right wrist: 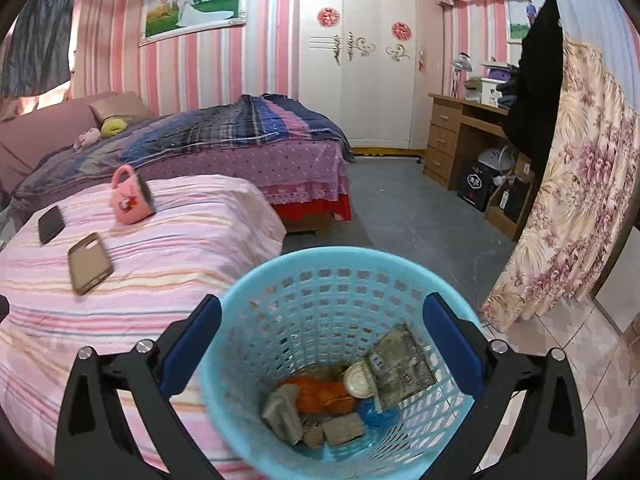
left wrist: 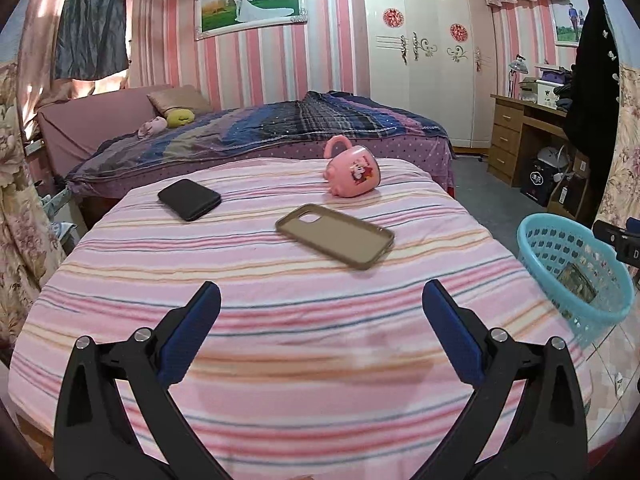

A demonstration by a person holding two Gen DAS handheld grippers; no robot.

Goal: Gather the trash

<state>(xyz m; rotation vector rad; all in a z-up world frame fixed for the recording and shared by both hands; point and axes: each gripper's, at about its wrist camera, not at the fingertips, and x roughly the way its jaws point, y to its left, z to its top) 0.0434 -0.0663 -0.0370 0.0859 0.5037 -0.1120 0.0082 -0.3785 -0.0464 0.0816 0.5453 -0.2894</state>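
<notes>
My right gripper [right wrist: 323, 302] stands open over the mouth of a light blue plastic basket [right wrist: 320, 256], one finger to each side of it and nothing between the pads. In the basket lie a printed packet [right wrist: 404, 364], an orange wrapper [right wrist: 320, 394], a round lid [right wrist: 358, 380], grey crumpled pieces [right wrist: 282, 412] and a blue scrap [right wrist: 372, 416]. My left gripper [left wrist: 322, 288] is open and holds nothing above the pink striped cover [left wrist: 280, 340]. The basket [left wrist: 560, 248] shows at the right edge of the left wrist view, apart from that gripper.
On the striped cover lie a black phone [left wrist: 189, 199], a tan phone case [left wrist: 335, 235] and a pink mug [left wrist: 352, 172] on its side. A bed [left wrist: 280, 128] stands behind it, with a wardrobe [left wrist: 424, 60] and a desk [left wrist: 520, 128] further back. A floral curtain [right wrist: 568, 200] hangs at right.
</notes>
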